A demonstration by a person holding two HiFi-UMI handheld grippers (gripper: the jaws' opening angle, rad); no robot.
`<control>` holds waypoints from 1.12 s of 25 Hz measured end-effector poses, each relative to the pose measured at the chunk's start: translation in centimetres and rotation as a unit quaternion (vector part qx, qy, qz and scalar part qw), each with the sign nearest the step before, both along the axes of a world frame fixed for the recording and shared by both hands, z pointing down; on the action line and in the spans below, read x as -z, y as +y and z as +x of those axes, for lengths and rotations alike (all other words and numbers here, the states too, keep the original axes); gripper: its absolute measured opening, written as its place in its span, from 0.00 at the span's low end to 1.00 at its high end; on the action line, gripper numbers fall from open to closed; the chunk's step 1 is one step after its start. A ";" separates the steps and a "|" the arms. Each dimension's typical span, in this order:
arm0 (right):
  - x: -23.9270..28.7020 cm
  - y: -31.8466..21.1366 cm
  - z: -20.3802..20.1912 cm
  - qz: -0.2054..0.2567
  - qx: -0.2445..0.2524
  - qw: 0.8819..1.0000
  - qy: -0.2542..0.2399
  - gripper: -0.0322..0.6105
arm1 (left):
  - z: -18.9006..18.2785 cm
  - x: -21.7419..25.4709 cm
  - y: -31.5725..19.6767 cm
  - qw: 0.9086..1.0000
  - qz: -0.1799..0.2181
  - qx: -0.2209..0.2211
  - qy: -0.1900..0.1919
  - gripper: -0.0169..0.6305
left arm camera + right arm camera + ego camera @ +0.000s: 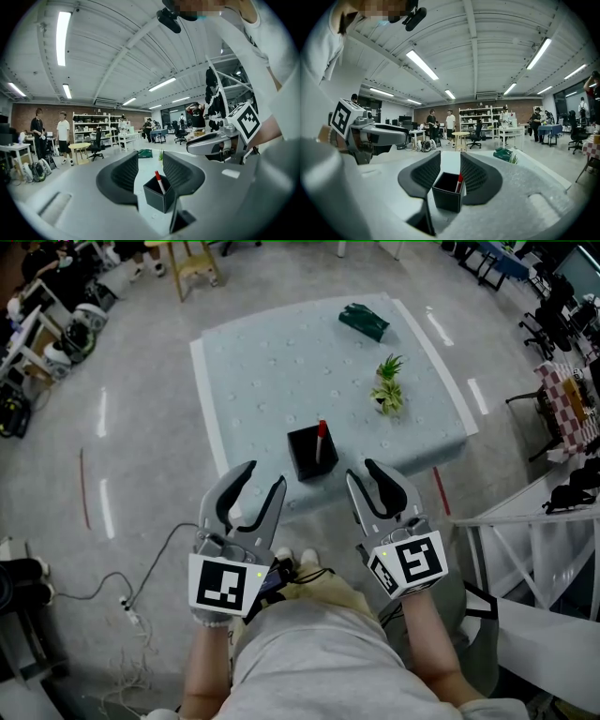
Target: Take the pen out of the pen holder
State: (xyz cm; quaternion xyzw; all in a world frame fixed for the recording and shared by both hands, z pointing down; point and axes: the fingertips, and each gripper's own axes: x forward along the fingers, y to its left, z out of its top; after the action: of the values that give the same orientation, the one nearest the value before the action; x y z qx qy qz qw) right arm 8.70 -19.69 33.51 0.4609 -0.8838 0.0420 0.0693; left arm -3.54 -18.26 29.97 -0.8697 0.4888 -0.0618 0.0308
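A black square pen holder (312, 452) stands near the front edge of the pale table (262, 362), with a white pen with a red cap (321, 440) leaning inside it. My left gripper (262, 487) hovers in front of the table, left of the holder, jaws open and empty. My right gripper (366, 478) hovers to the holder's right, also open and empty. In the left gripper view the pen holder (161, 194) and pen (160, 181) sit ahead between the jaws; in the right gripper view the pen holder (446, 191) and pen (459, 183) are ahead as well.
A small potted plant (387, 387) stands right of centre on the table and a dark green object (364, 321) lies at the far side. A white frame structure (525, 549) is at my right. Cables (131, 606) lie on the floor to the left. People stand by distant shelves (440, 123).
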 end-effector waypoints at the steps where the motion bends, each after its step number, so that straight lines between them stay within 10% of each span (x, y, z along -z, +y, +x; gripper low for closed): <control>1: -0.1 -0.2 -0.2 -0.001 0.003 1.000 0.003 0.25 | -0.2 -0.1 -0.1 1.000 -0.001 0.002 0.001 0.28; 28: -7.8 -9.6 -3.7 -0.067 0.084 0.990 0.088 0.26 | -4.5 -2.7 -1.9 0.998 -0.040 0.050 0.002 0.28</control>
State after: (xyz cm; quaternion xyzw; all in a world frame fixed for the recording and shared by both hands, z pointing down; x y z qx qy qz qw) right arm 5.00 -29.25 41.34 0.3816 -0.9049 0.0540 0.1807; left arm -8.08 -20.17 32.65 -0.8447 0.5290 -0.0810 -0.0086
